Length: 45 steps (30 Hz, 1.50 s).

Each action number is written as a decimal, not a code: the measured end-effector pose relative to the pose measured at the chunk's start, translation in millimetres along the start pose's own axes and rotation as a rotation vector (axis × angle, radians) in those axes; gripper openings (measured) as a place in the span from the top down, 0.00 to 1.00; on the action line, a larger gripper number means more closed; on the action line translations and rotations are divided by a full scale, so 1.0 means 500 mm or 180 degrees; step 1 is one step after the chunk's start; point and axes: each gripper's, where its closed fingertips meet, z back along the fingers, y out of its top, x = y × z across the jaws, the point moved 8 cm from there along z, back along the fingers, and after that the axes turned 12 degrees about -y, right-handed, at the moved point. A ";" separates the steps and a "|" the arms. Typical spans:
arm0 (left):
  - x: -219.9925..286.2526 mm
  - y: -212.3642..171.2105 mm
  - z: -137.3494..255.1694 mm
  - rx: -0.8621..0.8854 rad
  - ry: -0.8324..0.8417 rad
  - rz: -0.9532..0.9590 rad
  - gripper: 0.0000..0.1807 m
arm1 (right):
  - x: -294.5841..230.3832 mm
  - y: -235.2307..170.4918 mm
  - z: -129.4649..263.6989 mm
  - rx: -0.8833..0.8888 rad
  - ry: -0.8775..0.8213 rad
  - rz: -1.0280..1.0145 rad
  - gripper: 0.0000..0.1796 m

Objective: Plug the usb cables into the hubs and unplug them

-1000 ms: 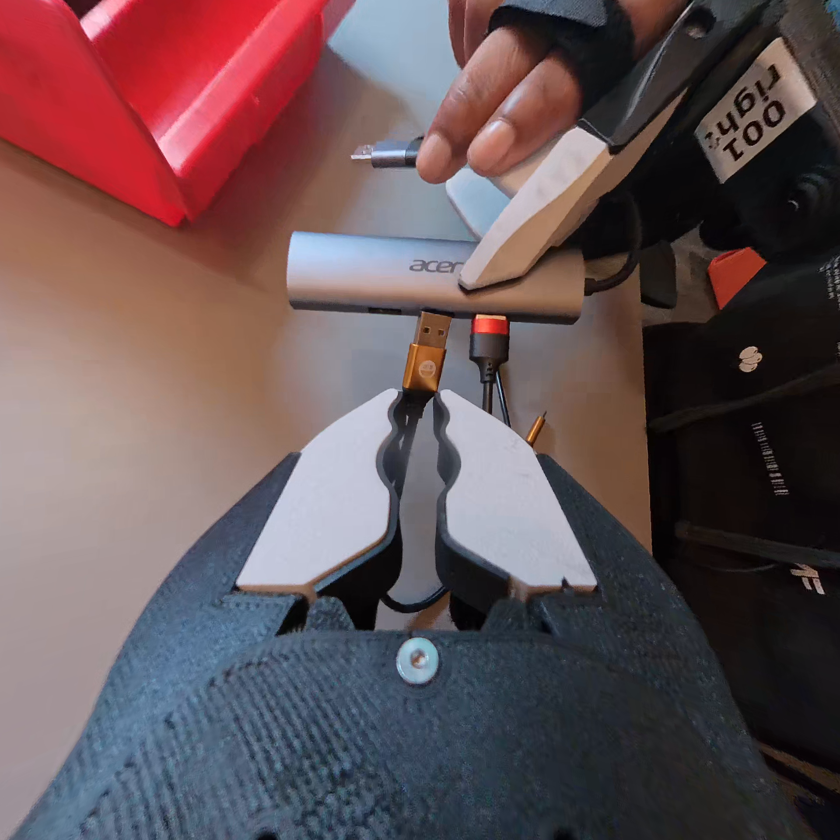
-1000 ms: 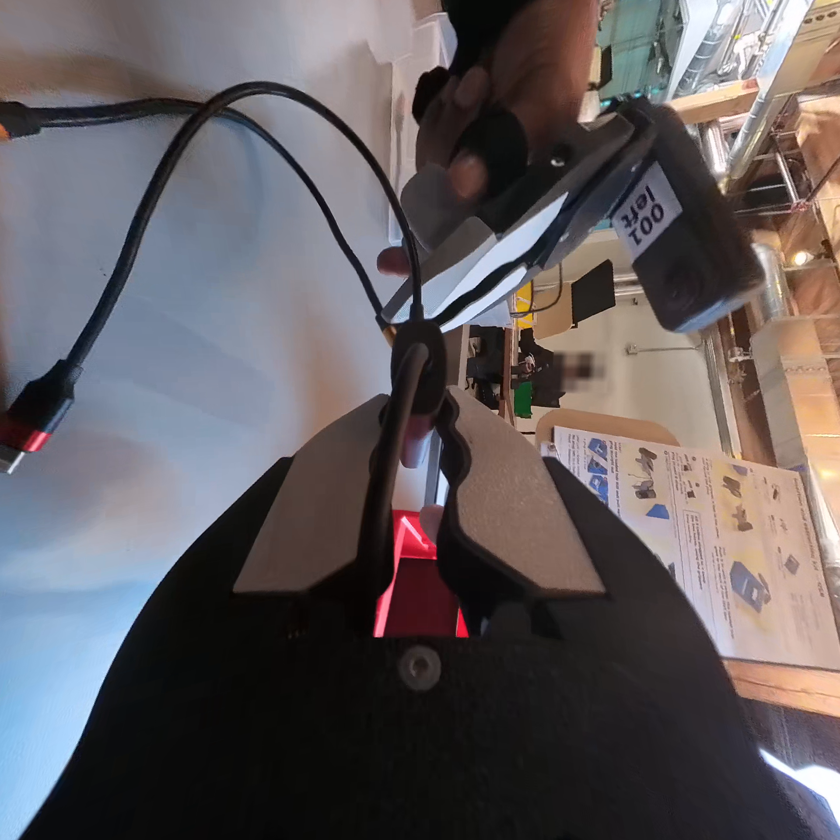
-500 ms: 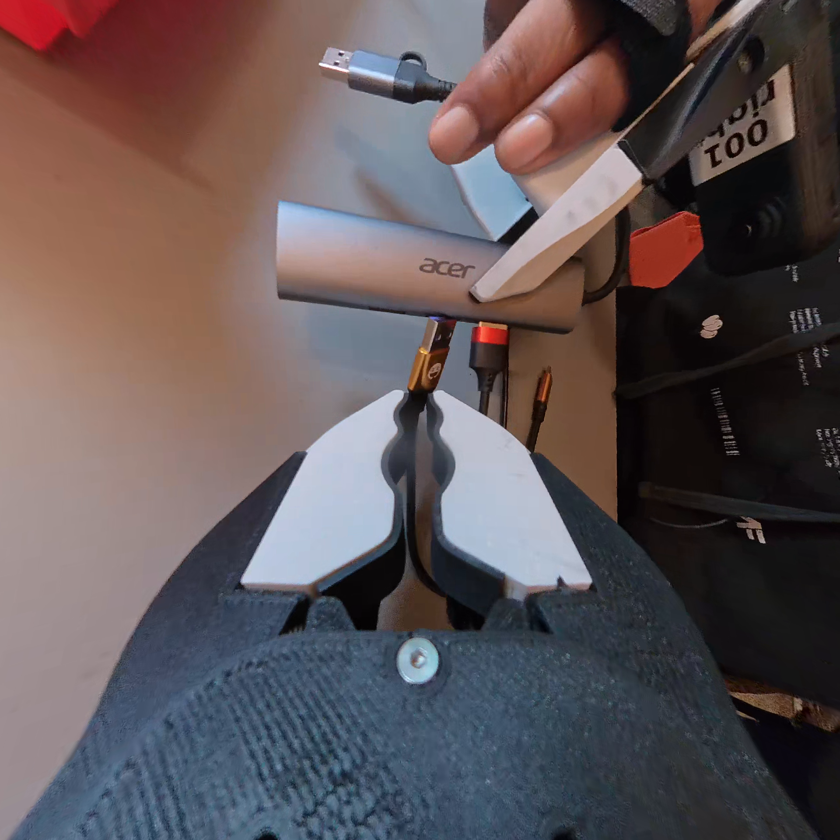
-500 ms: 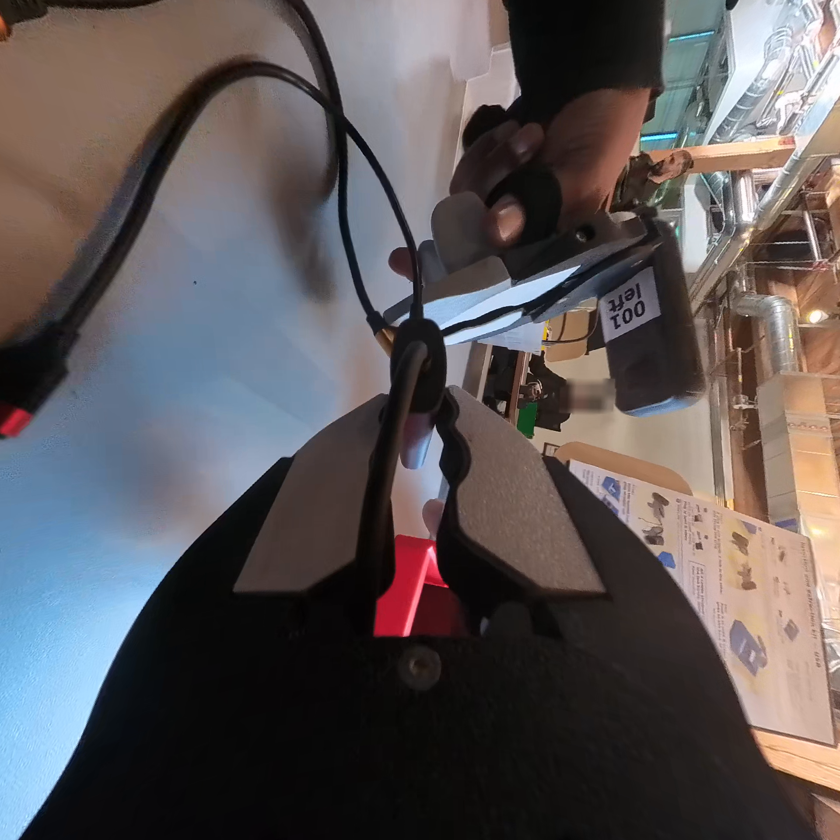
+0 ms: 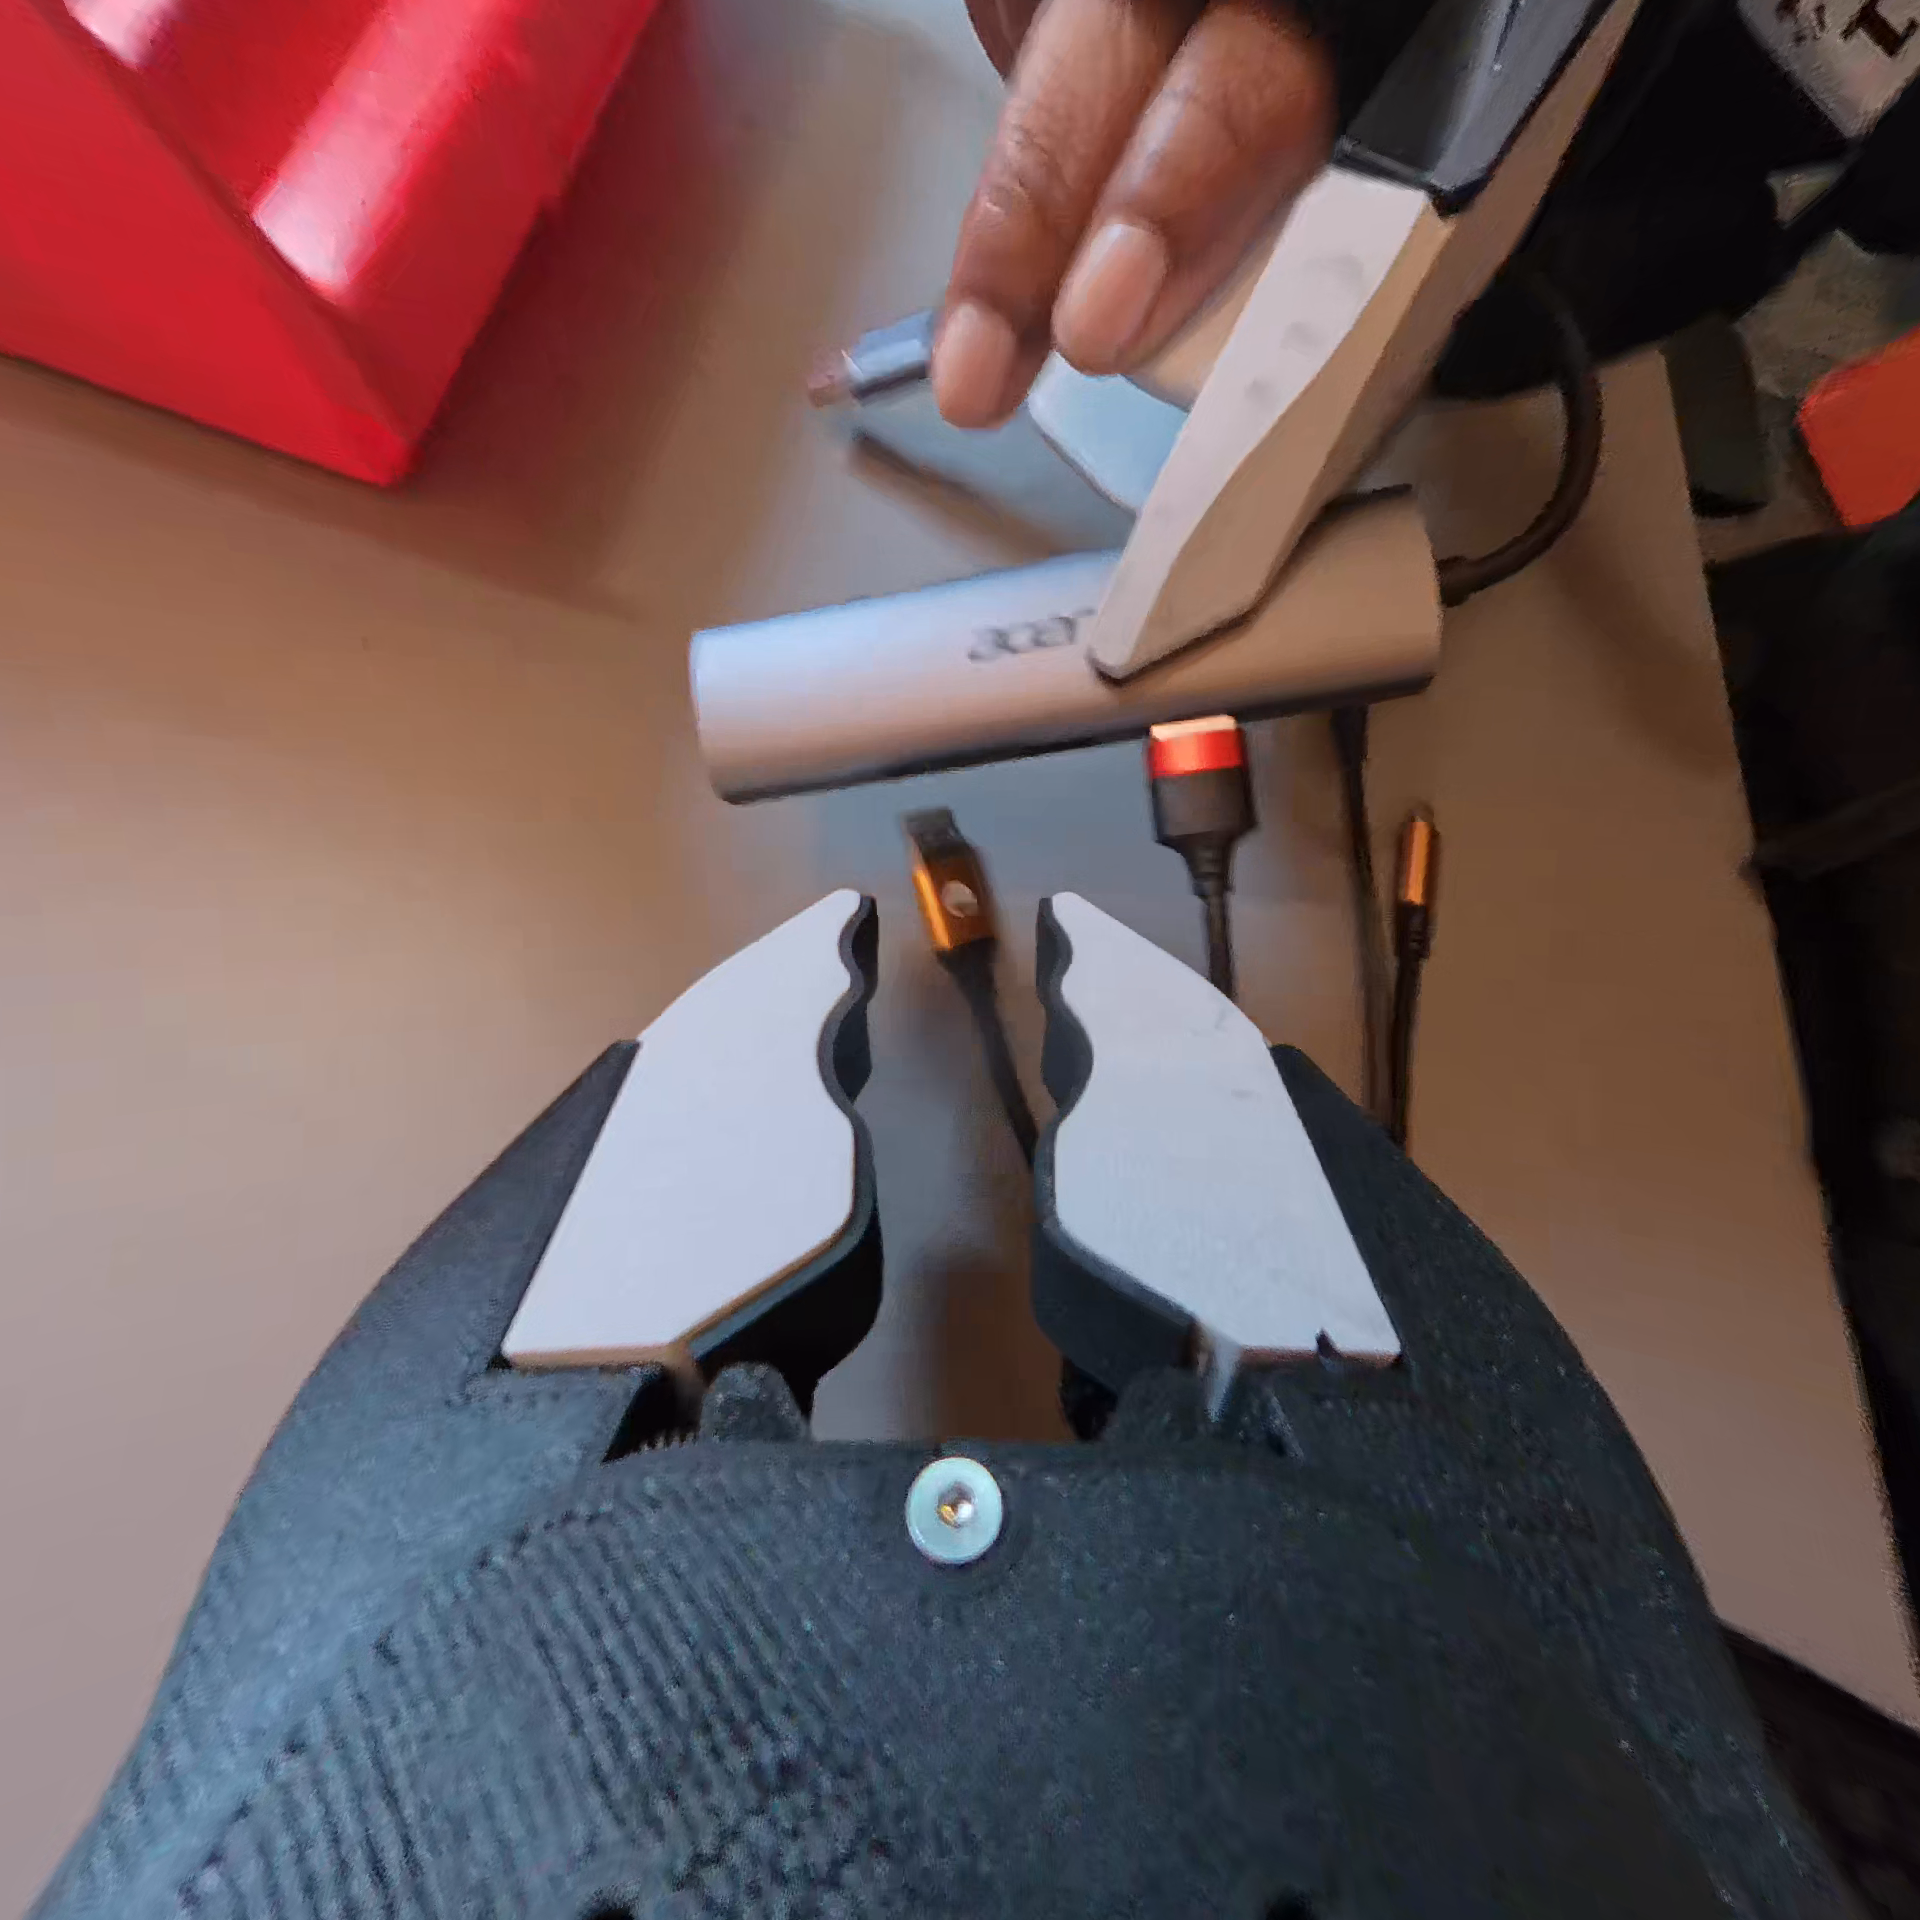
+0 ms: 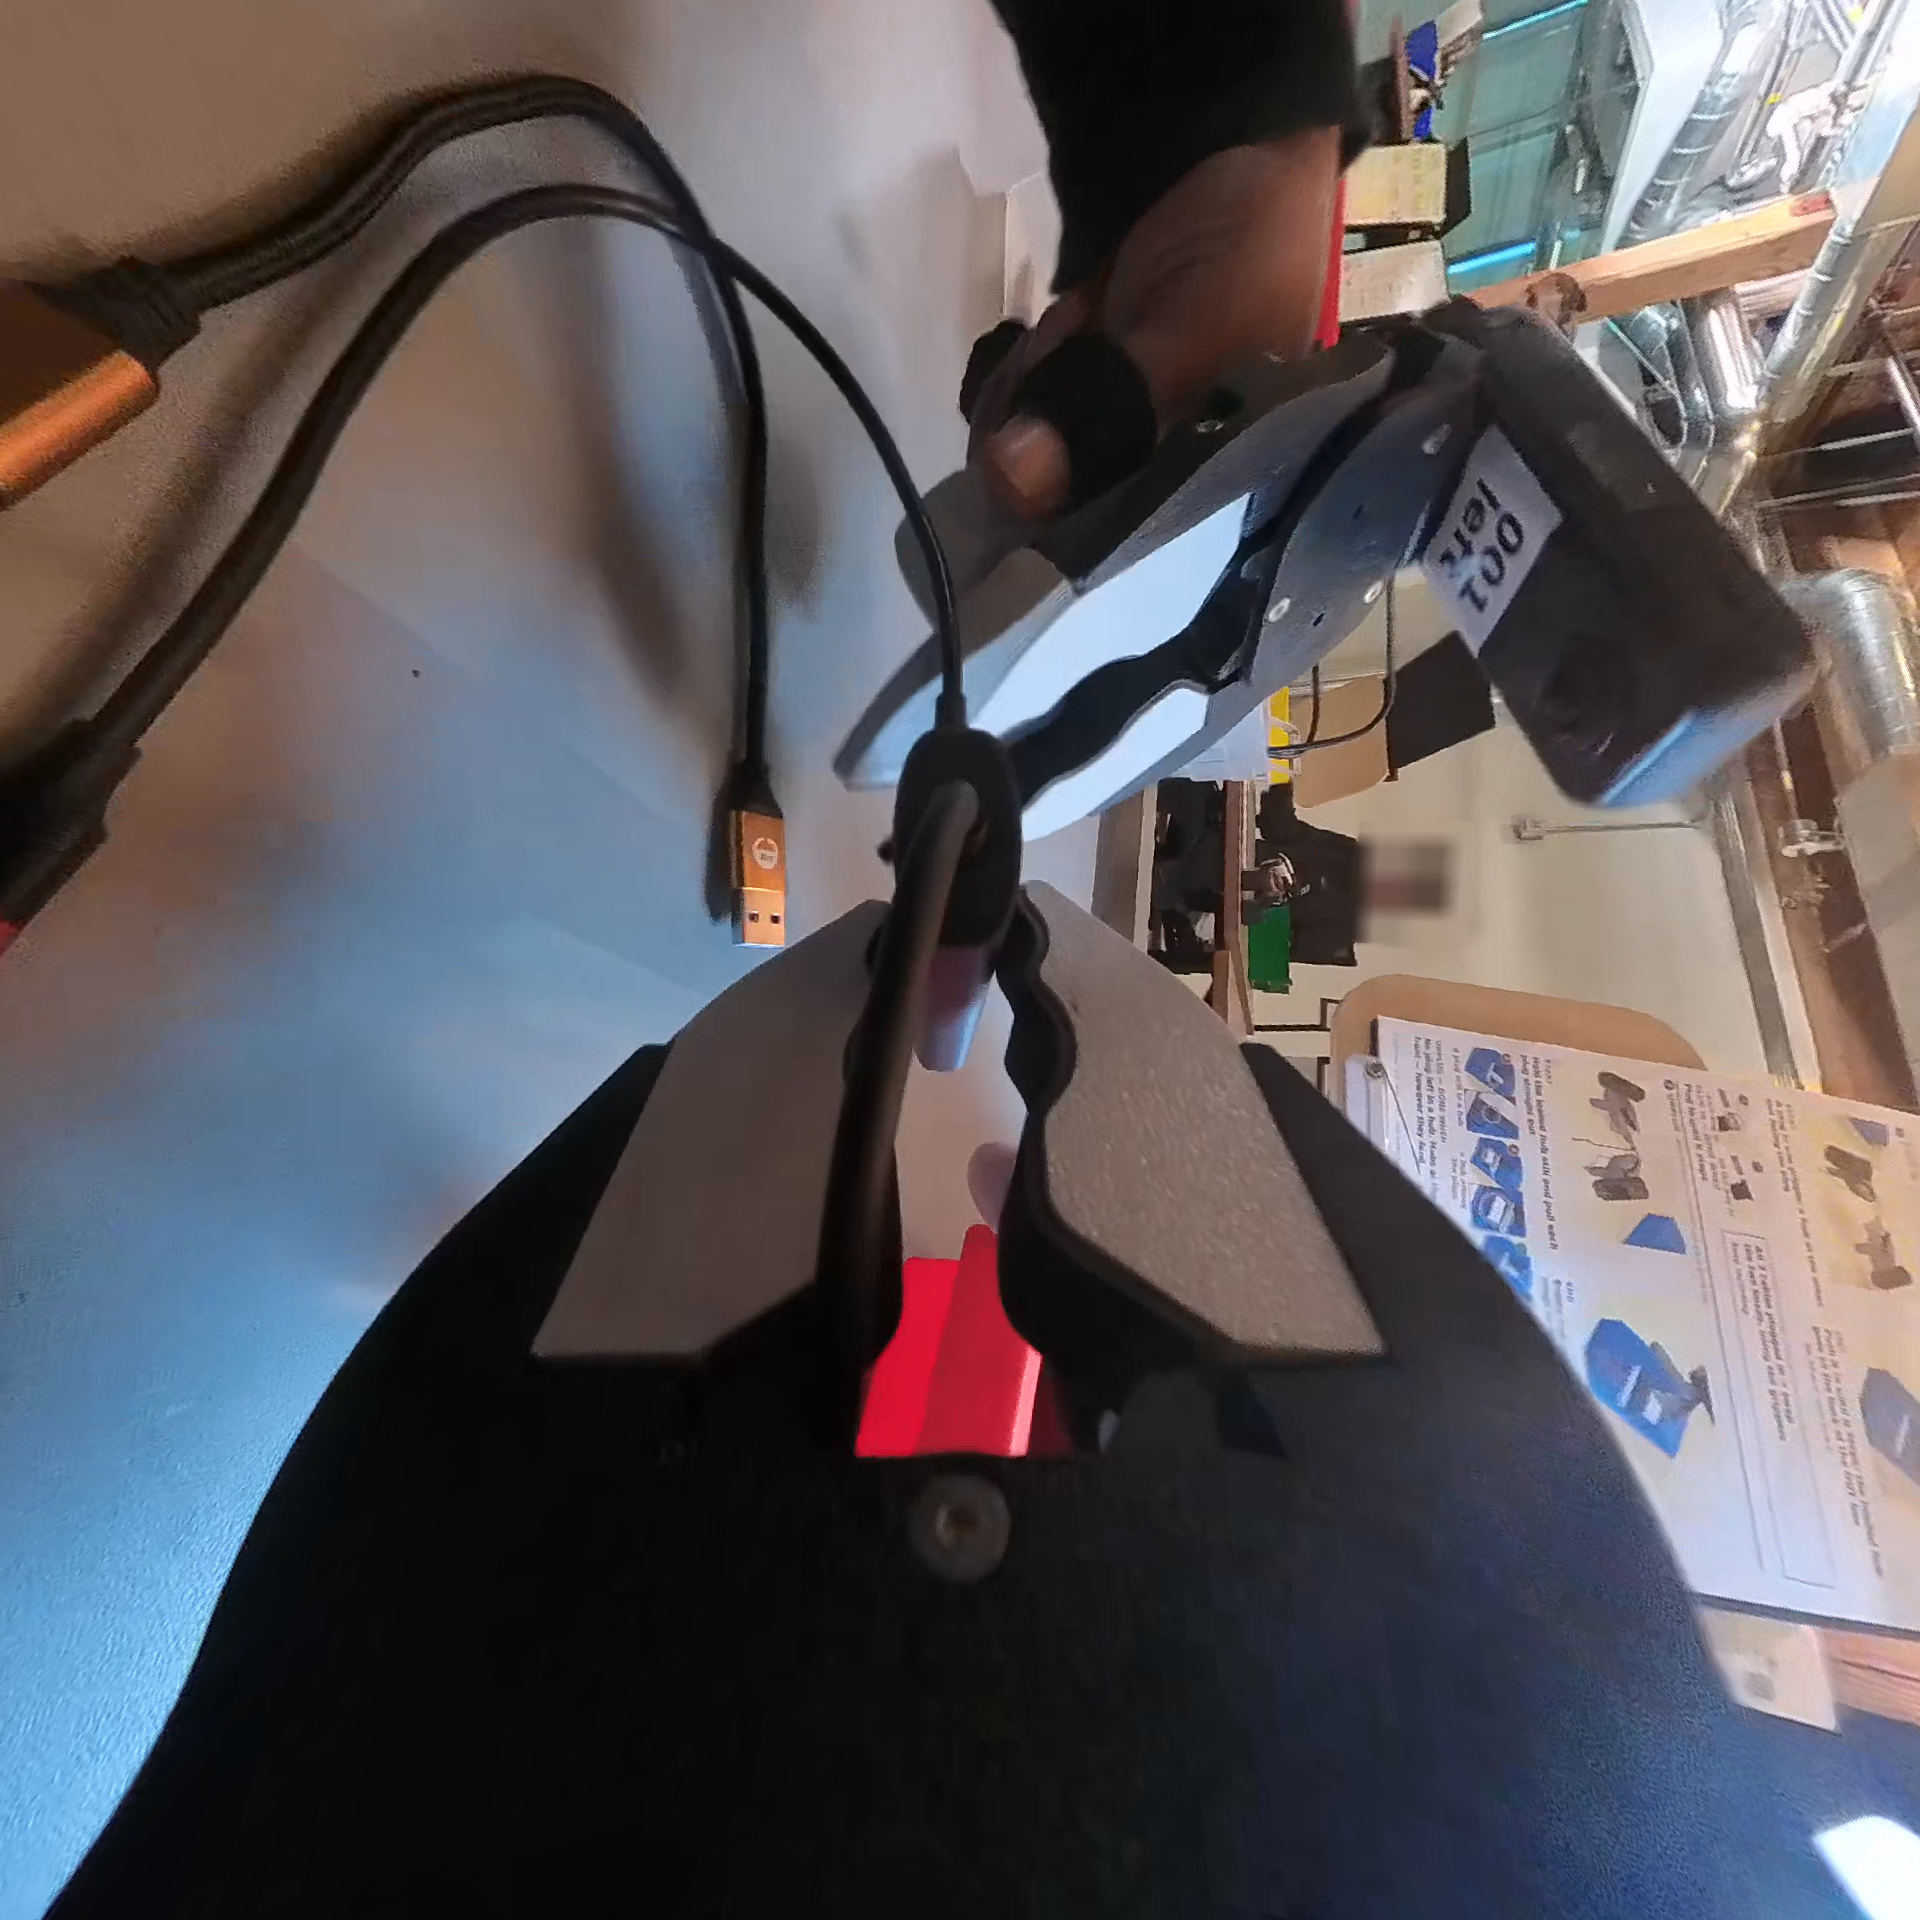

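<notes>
My right gripper (image 6: pixel 956 925) is shut on the grey hub (image 5: pixel 883 696) and holds it above the tan table; one of its fingers (image 5: pixel 1247 468) lies across the hub's top. A red-collared plug (image 5: pixel 1195 758) sits in the hub's side. My left gripper (image 5: pixel 956 904) is open. The orange USB plug (image 5: pixel 945 894) lies loose between its fingertips, just short of the hub and out of its port. In the right wrist view the orange plug (image 6: pixel 753 862) is free beside the open left gripper (image 6: pixel 1039 675). The hub (image 6: pixel 945 1008) shows end-on there.
A red bin (image 5: pixel 260 208) stands at the far left. The hub's own grey plug (image 5: pixel 873 364) lies behind it. A small orange connector (image 5: pixel 1413 862) lies to the right, near the table edge and black bags (image 5: pixel 1829 1143). A printed sheet (image 6: pixel 1662 1247) is at the right. About 4 cm separates my left fingertips from my right.
My left gripper has opened and let go of the orange plug, which has come out of the hub's port. The right gripper still holds the hub, now tilted.
</notes>
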 end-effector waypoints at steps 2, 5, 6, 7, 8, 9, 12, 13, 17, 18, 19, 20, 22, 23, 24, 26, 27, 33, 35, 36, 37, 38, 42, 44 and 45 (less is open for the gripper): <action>0.003 0.016 0.014 0.0190 0.0253 -0.0334 0.81 | 0.013 -0.004 0.005 0.0057 -0.0034 -0.0375 0.90; 0.027 0.036 0.028 0.0219 0.0669 -0.0997 0.78 | 0.049 -0.016 0.019 0.0282 -0.0012 -0.1287 0.90; 0.035 0.042 0.026 0.0220 0.0763 -0.1169 0.77 | 0.062 -0.019 0.024 0.0415 0.0051 -0.1658 0.90; 0.042 0.048 0.023 0.0239 0.0816 -0.1287 0.77 | 0.073 -0.022 0.029 0.0546 0.0125 -0.2006 0.90; 0.047 0.053 0.018 0.0276 0.0844 -0.1347 0.78 | 0.083 -0.025 0.033 0.0656 0.0147 -0.2285 0.90; 0.050 0.058 0.014 0.0322 0.0863 -0.1367 0.80 | 0.090 -0.028 0.035 0.0728 0.0130 -0.2498 0.90; 0.059 0.066 0.008 0.0499 0.0791 -0.1456 0.90 | 0.101 -0.032 0.037 0.0805 0.0153 -0.2851 0.90; 0.059 0.067 0.009 0.0507 0.0780 -0.1459 0.90 | 0.103 -0.034 0.038 0.0798 0.0168 -0.2920 0.90; 0.065 0.073 0.014 0.0656 0.0741 -0.1517 0.91 | 0.097 -0.032 0.030 0.0576 0.0271 -0.2880 0.88; 0.067 0.075 0.015 0.0690 0.0717 -0.1516 0.90 | 0.091 -0.031 0.027 0.0515 0.0283 -0.2831 0.86; 0.067 0.075 0.013 0.0645 0.0709 -0.1513 0.90 | 0.089 -0.029 0.025 0.0521 0.0277 -0.2837 0.86; 0.067 0.073 0.010 0.0611 0.0714 -0.1526 0.91 | 0.088 -0.027 0.024 0.0520 0.0300 -0.2849 0.86; 0.067 0.072 0.005 0.0596 0.0656 -0.1487 0.91 | 0.086 -0.026 0.022 0.0466 0.0338 -0.2820 0.87; 0.066 0.071 0.002 0.0588 0.0629 -0.1455 0.91 | 0.083 -0.028 0.021 0.0420 0.0344 -0.2792 0.88; 0.065 0.070 -0.001 0.0565 0.0616 -0.1428 0.91 | 0.081 -0.030 0.020 0.0381 0.0349 -0.2777 0.89; 0.060 0.068 -0.006 0.0541 0.0637 -0.1367 0.90 | 0.077 -0.033 0.018 0.0328 0.0398 -0.2779 0.90; 0.059 0.069 -0.006 0.0564 0.0639 -0.1327 0.90 | 0.077 -0.035 0.018 0.0324 0.0394 -0.2780 0.90; 0.027 0.038 0.021 0.0196 0.0648 -0.0732 0.82 | 0.105 -0.073 0.034 0.0319 0.0134 -0.3009 0.90; 0.019 0.020 0.017 0.0019 0.0756 -0.0564 0.82 | 0.120 -0.092 0.044 0.0313 -0.0049 -0.3113 0.90; 0.023 0.012 0.009 -0.0041 0.0726 -0.0495 0.82 | 0.126 -0.100 0.049 0.0306 -0.0140 -0.3148 0.90; 0.027 0.005 0.000 -0.0078 0.0750 -0.0461 0.83 | 0.133 -0.107 0.054 0.0299 -0.0211 -0.3165 0.90; 0.033 -0.003 -0.010 -0.0138 0.0783 -0.0460 0.83 | 0.138 -0.113 0.059 0.0291 -0.0262 -0.3172 0.90; 0.046 -0.030 -0.034 -0.0435 0.1020 -0.0391 0.83 | 0.154 -0.126 0.074 0.0313 -0.0419 -0.3234 0.91; 0.047 -0.038 -0.042 -0.0511 0.1051 -0.0316 0.82 | 0.154 -0.129 0.075 0.0319 -0.0435 -0.3257 0.90; 0.048 -0.038 -0.043 -0.0452 0.1039 -0.0291 0.83 | 0.153 -0.130 0.075 0.0318 -0.0427 -0.3266 0.90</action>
